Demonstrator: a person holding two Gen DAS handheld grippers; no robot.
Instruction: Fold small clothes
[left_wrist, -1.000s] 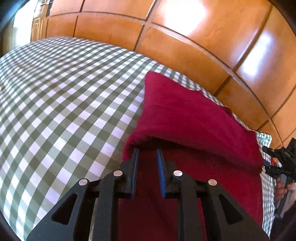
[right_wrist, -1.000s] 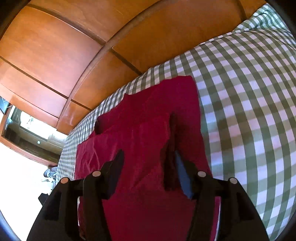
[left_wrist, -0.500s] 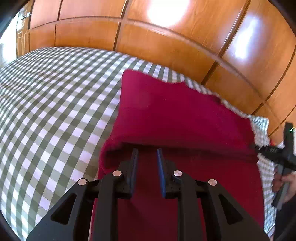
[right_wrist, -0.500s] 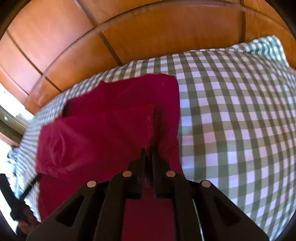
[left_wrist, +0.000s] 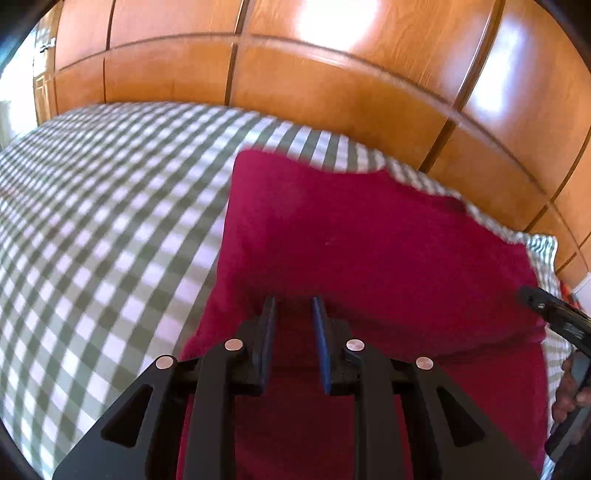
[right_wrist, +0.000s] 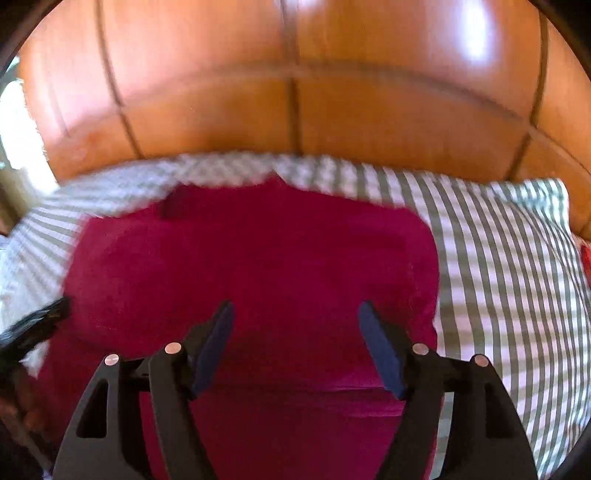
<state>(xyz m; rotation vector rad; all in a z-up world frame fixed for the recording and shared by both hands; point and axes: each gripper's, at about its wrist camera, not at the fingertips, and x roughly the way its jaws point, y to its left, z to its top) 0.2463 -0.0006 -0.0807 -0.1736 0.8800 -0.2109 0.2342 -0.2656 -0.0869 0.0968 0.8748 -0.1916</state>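
A dark red garment (left_wrist: 362, 236) lies folded over itself on the green-and-white checked bedcover (left_wrist: 96, 221); it also shows in the right wrist view (right_wrist: 258, 266). My left gripper (left_wrist: 294, 306) is narrowly parted with its tips at the garment's front fold edge; whether cloth is between them is hidden. My right gripper (right_wrist: 295, 314) is wide open and empty just above the garment's near part. The right gripper also shows at the right edge of the left wrist view (left_wrist: 554, 317).
A polished wooden panelled headboard (left_wrist: 332, 85) runs along the far side of the bed. The checked cover spreads to the left in the left wrist view and to the right in the right wrist view (right_wrist: 509, 280). A bright window (right_wrist: 18, 140) is at far left.
My right gripper opened from shut and let go of the garment edge. The folded flap now lies flat further over the garment. Both views swung toward the headboard.
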